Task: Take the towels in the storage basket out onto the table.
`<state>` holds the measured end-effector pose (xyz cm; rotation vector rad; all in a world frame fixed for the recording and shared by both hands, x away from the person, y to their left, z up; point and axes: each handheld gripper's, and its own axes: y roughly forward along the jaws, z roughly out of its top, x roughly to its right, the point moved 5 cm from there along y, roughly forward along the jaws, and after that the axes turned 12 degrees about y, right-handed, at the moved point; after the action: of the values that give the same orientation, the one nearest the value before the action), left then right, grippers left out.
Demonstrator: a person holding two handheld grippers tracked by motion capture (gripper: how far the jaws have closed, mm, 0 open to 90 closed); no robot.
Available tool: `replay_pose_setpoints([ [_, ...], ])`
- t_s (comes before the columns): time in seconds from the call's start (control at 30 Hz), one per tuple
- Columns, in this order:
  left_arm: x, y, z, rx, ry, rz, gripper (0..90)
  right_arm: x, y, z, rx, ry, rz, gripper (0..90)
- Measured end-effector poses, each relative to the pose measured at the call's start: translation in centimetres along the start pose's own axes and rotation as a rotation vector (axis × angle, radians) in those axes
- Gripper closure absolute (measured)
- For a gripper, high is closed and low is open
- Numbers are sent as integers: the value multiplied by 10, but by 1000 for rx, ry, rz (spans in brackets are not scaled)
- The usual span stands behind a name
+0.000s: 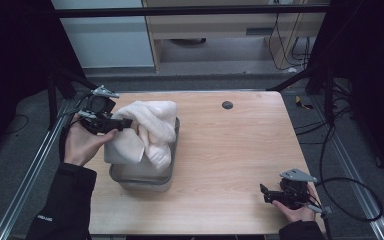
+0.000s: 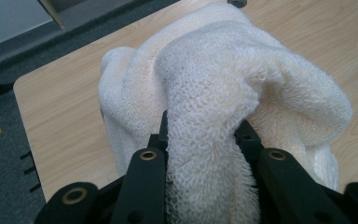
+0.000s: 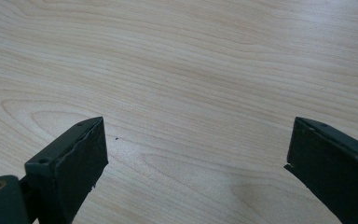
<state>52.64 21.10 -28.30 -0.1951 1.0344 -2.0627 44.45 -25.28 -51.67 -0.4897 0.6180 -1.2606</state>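
Left gripper (image 1: 125, 123) is held at the table's (image 1: 230, 150) left side, jaws pointing right and clamped on a fold of the white towel (image 1: 147, 131). In the left gripper view the towel (image 2: 223, 98) is seen pinched between the two black jaws, its loop pile bulging up and over them, with the rest bunched beyond toward the table (image 2: 65, 121) edge.

Towel is heaped over a metal tray (image 1: 142, 179) at the table's left, draped across the tray's far end and left rim; the near end of the tray is left uncovered. Whether the gripped part is lifted off the tray cannot be told.

Right gripper (image 1: 264, 192) is held low at the table's near right corner, well apart from towel and tray, jaws pointing left. In the right gripper view its jaws (image 3: 196, 163) are spread wide with nothing between them, bare wood of the table (image 3: 191, 70) seen through the gap. Whether the gripper is touching the table cannot be told.

A small dark round disc (image 1: 227, 105) is set in the table near its far edge, right of the towel.
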Motion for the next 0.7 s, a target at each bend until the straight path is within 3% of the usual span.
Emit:
replay_pose_setpoints([
  [0.7, 43, -5, 37, 18, 122, -65, 713, 4, -2, 1, 6, 5, -5, 47],
])
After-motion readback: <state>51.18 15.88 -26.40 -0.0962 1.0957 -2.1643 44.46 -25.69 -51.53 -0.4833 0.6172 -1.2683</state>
